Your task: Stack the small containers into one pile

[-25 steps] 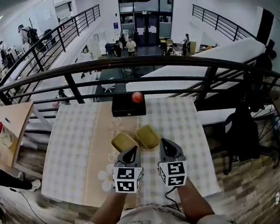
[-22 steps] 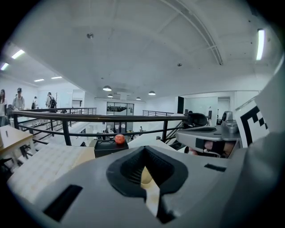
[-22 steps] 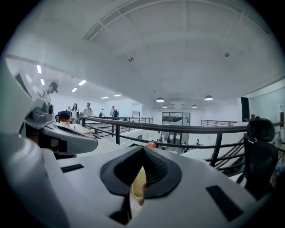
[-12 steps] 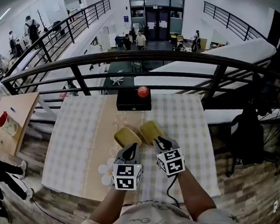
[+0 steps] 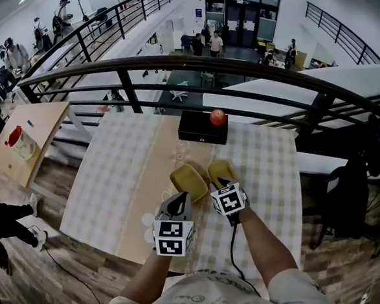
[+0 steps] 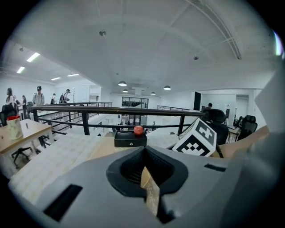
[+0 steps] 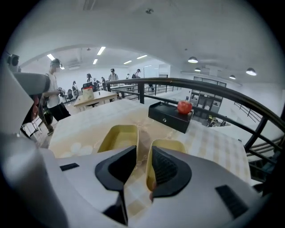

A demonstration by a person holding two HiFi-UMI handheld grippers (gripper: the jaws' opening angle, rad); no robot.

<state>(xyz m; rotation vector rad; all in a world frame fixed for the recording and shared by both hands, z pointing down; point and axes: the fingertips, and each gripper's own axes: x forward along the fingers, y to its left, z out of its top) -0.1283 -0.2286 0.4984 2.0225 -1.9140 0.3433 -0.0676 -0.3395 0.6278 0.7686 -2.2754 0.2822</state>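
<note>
Head view: I'm on the first pick, nothing stacked yet. My right claw [image 5: 221, 181] is pitched steeply down with the forearm stretched out, tips at the near-left rim of the right container [image 5: 221, 170]. The left container [image 5: 188, 182] sits just left of that claw (touching its neighbour or a hair apart, can't tell). Both are on the desk [image 5: 110, 175]. My left claw [image 5: 181, 198] hangs just short of the left container's near edge, pitched shallower. The black box [image 5: 198, 128] with the red ball [image 5: 217, 116] is well beyond both claws.

Left claw view: tips together, nothing gripped (the tan sliver behind them is desk cloth, I think). It aims roughly at the black box, and the right claw's marker cube [image 6: 198, 138] is close on its right.

Right claw view: the jaws are part-open and have just been opening. The right container's left wall stands in the gap, close to the right pad. That pad hangs inside the container, while the left pad is outside, over the cloth between the two containers. No pinch yet.

Next, as I judge it: sink slightly so the wall sits deeper between the pads, close on it, lift, then carry it left and nest it in the left container. The left claw is placed to steady that one if it slides.
</note>
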